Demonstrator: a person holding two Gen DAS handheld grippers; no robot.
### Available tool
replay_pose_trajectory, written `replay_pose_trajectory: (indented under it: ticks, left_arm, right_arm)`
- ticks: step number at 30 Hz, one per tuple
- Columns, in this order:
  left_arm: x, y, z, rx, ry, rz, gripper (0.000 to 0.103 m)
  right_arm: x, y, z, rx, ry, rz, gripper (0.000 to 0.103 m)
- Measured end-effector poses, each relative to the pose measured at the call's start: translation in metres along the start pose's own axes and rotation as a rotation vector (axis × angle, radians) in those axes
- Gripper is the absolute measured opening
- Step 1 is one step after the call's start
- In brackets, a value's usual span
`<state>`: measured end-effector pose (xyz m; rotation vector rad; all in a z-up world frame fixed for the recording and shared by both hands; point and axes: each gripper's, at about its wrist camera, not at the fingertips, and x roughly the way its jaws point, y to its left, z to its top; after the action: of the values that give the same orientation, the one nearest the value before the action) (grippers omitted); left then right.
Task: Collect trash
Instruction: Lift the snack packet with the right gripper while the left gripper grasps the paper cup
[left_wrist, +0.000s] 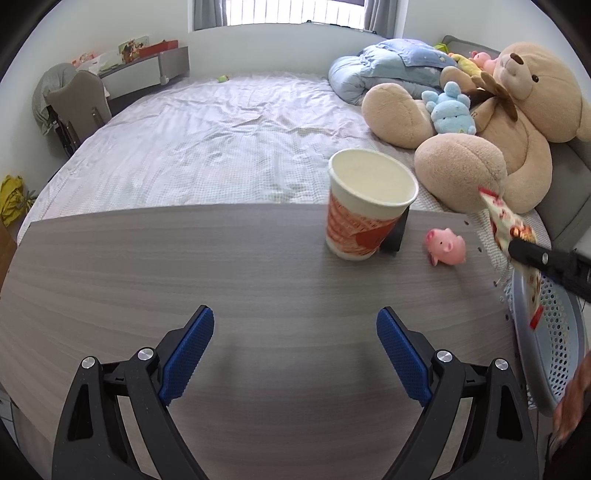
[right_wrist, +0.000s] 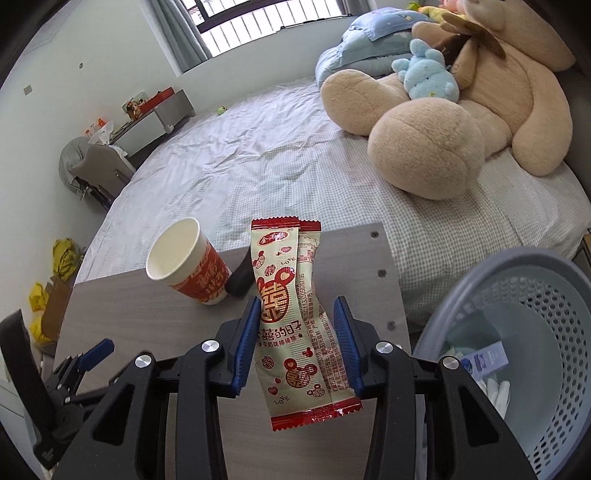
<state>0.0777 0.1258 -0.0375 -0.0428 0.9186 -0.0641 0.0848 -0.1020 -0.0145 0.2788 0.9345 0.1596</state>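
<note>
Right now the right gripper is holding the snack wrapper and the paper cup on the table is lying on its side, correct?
Not quite. The paper cup stands upright on the table, as the left wrist view shows. The right gripper does hold the snack wrapper.

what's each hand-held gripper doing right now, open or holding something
Left hand-held gripper: open, empty, above the grey wood-grain table.
Right hand-held gripper: shut on the red-and-cream plastic snack wrapper.

Pink pig toy (left_wrist: 446, 246) (beside teddy bear (left_wrist: 517, 122))
</note>
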Motion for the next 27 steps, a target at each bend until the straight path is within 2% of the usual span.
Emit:
replay_pose_trajectory:
  ticks: [7, 18, 27]
  left_arm:
    - [0.010, -0.026, 0.020, 0.023, -0.059, -0.012, 0.088]
    - [0.039, -0.054, 0.040, 0.030, -0.139, -0.012, 0.090]
    - [0.059, -0.066, 0.054, 0.037, -0.154, 0.012, 0.090]
  right_arm:
    - [-0.004, -0.019, -0.017, 0.059, 0.021, 0.016, 0.040]
    - [-0.010, -0.033, -0.020, 0.101, -0.003, 0.060, 0.040]
    - [-0.012, -0.046, -0.020, 0.134, -0.010, 0.084, 0.040]
